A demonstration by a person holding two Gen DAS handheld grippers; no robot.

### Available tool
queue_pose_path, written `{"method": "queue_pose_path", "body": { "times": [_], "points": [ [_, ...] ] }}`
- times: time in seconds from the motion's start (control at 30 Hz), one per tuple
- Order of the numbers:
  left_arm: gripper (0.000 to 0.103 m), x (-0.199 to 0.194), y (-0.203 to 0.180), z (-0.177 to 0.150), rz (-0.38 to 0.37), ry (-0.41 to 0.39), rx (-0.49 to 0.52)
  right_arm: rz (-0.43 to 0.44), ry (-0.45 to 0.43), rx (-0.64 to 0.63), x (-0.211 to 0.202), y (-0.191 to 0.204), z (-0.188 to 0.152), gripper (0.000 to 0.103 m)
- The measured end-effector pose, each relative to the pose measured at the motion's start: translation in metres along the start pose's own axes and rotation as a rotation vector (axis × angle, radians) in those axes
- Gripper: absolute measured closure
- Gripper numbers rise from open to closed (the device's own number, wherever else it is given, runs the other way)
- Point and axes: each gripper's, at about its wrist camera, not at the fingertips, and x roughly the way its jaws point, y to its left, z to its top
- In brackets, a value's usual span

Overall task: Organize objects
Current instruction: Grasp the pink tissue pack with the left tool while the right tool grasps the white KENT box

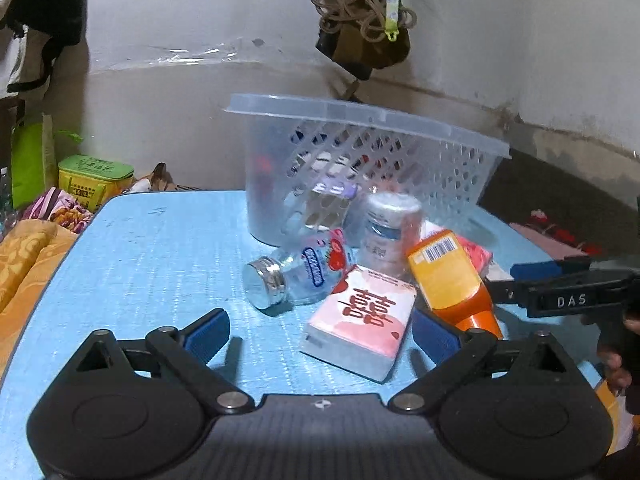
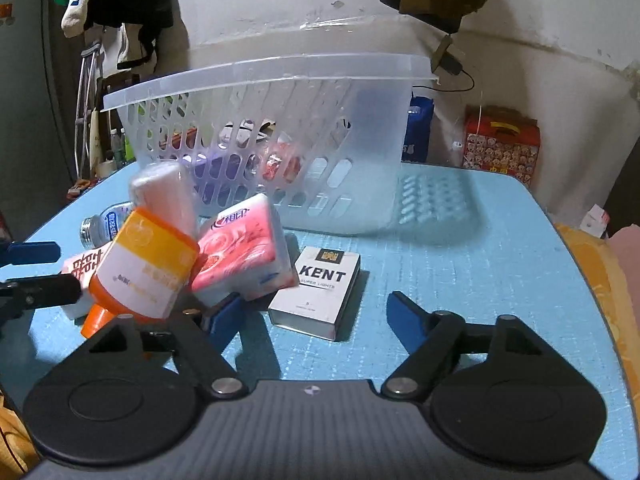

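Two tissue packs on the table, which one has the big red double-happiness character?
The pink-and-white tissue pack lying nearest the left tongs, in front of the clear bottle. The other tissue pack, beside the Kent box, shows red swirls instead.

Stained white wall (image 1: 200, 8), hanging clothes (image 2: 120, 12), blue table (image 2: 500, 248), orange bedding (image 1: 24, 256)

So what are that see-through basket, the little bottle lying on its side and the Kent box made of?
Basket: looks like translucent, frosted plastic; light passes through its walls, which are moulded with rows of holes.
Little bottle: clear body, glass or hard plastic, I cannot tell which; its cap is mirror-shiny, probably metal or metallised plastic.
Kent box: apparently printed cardboard, smooth white, with crisp folded edges.
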Motion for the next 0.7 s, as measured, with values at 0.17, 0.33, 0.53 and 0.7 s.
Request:
{"method": "queue_pose_path", "body": {
  "times": [0.17,0.33,0.53,0.7],
  "points": [
    [0.004,0.012,-0.018,-0.001,0.007,0.033,0.045,-0.009,-0.025,-0.042,-0.002,0.005,-0.004,0.045],
    [0.019,0.013,-0.032,-0.011,0.061,0.03,0.114,0.001,-0.049,-0.004,-0.005,-0.001,-0.005,0.06],
    [0.037,0.003,-0.024,-0.014,0.052,-0.003,0.085,0.022,-0.059,0.024,-0.004,-0.005,-0.005,0.06],
    [0.038,-0.001,-0.024,-0.02,0.069,-0.027,0.097,0.021,-0.062,0.022,-0.003,-0.005,-0.005,0.06]
  ]
}}
